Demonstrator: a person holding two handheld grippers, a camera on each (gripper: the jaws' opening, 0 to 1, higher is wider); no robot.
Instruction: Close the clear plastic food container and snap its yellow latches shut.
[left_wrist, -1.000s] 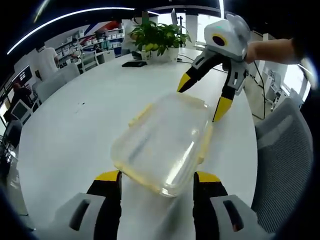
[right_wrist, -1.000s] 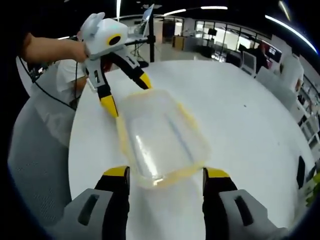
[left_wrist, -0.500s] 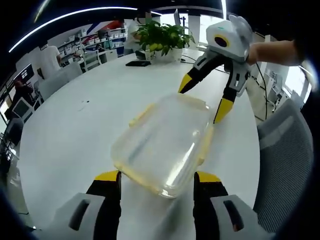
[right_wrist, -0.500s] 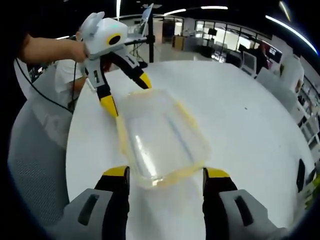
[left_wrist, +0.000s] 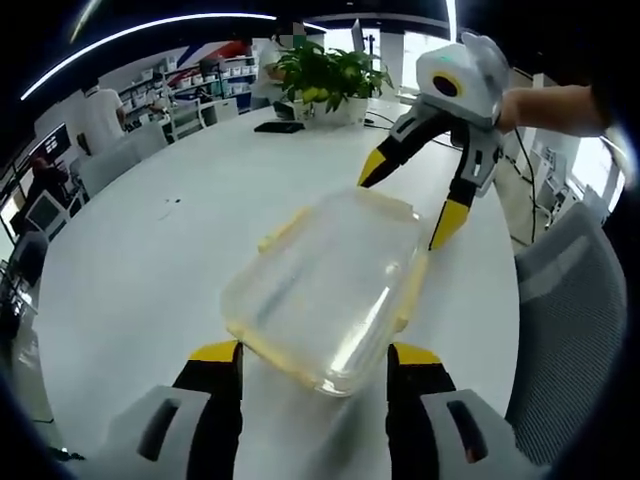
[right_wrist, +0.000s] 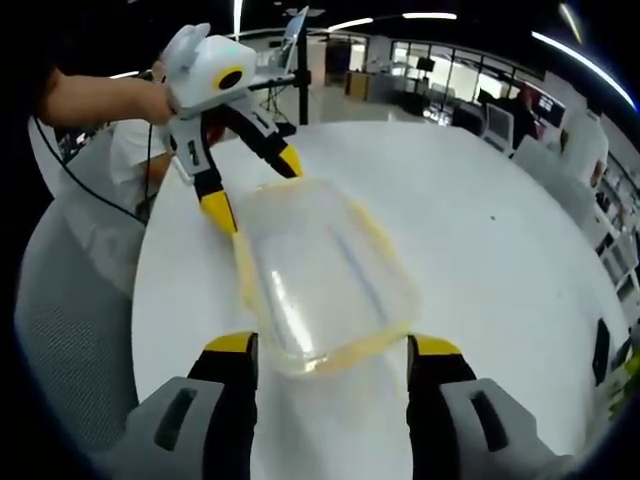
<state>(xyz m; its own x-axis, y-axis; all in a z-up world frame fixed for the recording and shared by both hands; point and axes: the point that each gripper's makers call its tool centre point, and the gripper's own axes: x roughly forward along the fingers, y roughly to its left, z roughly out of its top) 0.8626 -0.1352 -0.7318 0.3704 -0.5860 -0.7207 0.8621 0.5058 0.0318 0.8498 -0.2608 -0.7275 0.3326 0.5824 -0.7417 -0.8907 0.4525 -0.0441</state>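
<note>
Left gripper view, clear rounded-rectangular container (left_wrist: 325, 285) on glossy white table (left_wrist: 150, 260), both grippers' fingers (left_wrist: 218, 360) spread.

Open office: large white table (left_wrist: 150, 270), potted plant (left_wrist: 322, 78) at its far end, grey chair (left_wrist: 575, 330) alongside, ceiling light strips (right_wrist: 590, 62) overhead.

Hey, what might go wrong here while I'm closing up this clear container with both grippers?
The clear container sits free on the smooth white table, with both grippers open at opposite ends, so an uneven push may slide it. It also lies near the table edge by the chair. The yellow latches are thin; an open jaw could slip off.
</note>
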